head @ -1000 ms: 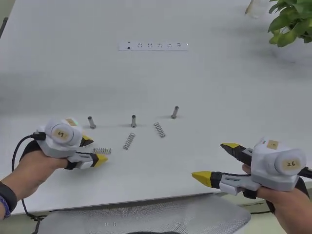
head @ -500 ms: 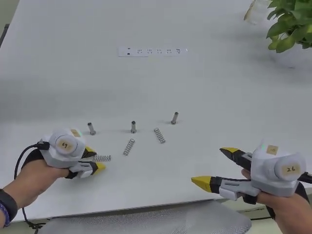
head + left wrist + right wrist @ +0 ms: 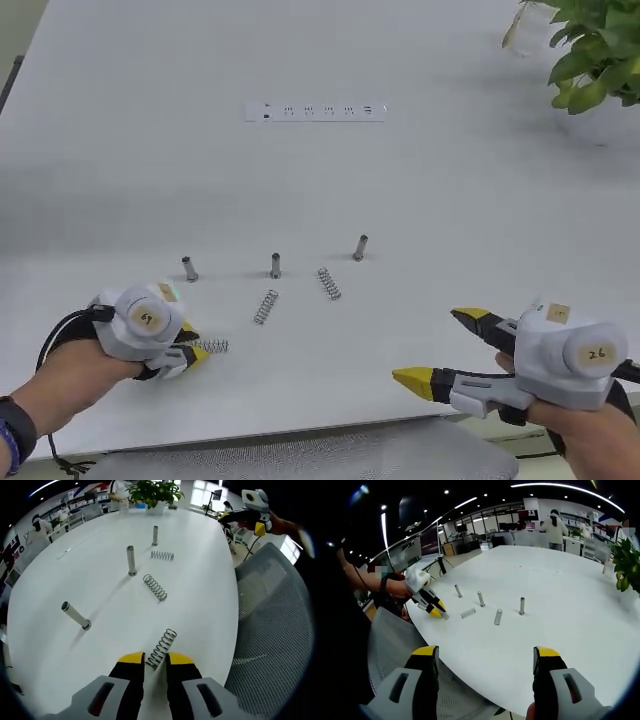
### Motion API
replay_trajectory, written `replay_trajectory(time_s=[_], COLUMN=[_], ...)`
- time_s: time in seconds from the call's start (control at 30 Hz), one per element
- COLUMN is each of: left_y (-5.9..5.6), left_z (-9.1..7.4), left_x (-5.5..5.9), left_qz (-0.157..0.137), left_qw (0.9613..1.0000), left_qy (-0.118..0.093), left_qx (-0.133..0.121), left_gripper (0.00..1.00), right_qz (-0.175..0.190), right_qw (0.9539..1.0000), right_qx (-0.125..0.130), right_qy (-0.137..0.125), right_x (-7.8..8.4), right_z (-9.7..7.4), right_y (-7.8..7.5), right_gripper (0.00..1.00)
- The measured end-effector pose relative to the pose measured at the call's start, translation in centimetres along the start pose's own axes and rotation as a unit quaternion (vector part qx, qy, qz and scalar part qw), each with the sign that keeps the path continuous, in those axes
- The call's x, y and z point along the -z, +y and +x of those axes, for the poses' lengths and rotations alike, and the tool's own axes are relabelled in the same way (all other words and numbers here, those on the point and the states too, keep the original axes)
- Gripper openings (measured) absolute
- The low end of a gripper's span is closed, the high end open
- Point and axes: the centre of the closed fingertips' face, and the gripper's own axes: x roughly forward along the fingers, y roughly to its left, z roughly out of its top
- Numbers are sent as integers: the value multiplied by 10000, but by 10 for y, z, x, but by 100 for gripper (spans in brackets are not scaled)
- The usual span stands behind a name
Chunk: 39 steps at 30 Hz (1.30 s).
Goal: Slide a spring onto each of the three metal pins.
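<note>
Three short metal pins stand in a row on the white table: left pin [image 3: 189, 268], middle pin [image 3: 275, 265], right pin [image 3: 361, 247]. All three are bare. Two springs lie loose in front of them, one [image 3: 265, 306] below the middle pin and one [image 3: 328, 283] nearer the right pin. A third spring [image 3: 161, 649] lies flat near the table's front left, and my left gripper [image 3: 155, 659] has its jaws drawn in on that spring's near end. My right gripper [image 3: 441, 348] hangs open with nothing in it, over the front right edge, far from the pins.
A white power strip [image 3: 315, 111] lies at the back of the table [image 3: 450, 180]. A potted plant [image 3: 590, 50] stands at the back right corner. A grey mesh chair [image 3: 300, 455] sits just below the table's front edge.
My left gripper's jaws have narrowed from open to shut around the end of the front left spring. The right gripper has stayed open and barely moved. The head view has shifted slightly.
</note>
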Motion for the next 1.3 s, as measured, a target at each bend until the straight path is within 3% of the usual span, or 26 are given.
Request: replay_trajectory(time_s=[0.27, 0.7, 1.03, 1.3], left_y=[-5, -11, -13, -18], left_z=[2, -6, -22, -35], left_x=[1, 6, 1, -4], left_qz=[117, -110, -268, -178], left_qw=[9999, 9999, 9996, 9996], left_qy=[72, 35, -86, -184], left_qx=[41, 16, -83, -139], left_gripper=[3, 3, 2, 2], right_qz=[14, 47, 19, -16], right_qw=[10000, 10000, 10000, 10000], right_qx=[8, 31, -11, -70], right_qy=[4, -19, -47, -30], right_x=[2, 6, 4, 3], right_z=[-1, -2, 0, 3], right_y=[0, 1, 4, 7], right_gripper=[76, 76, 76, 76])
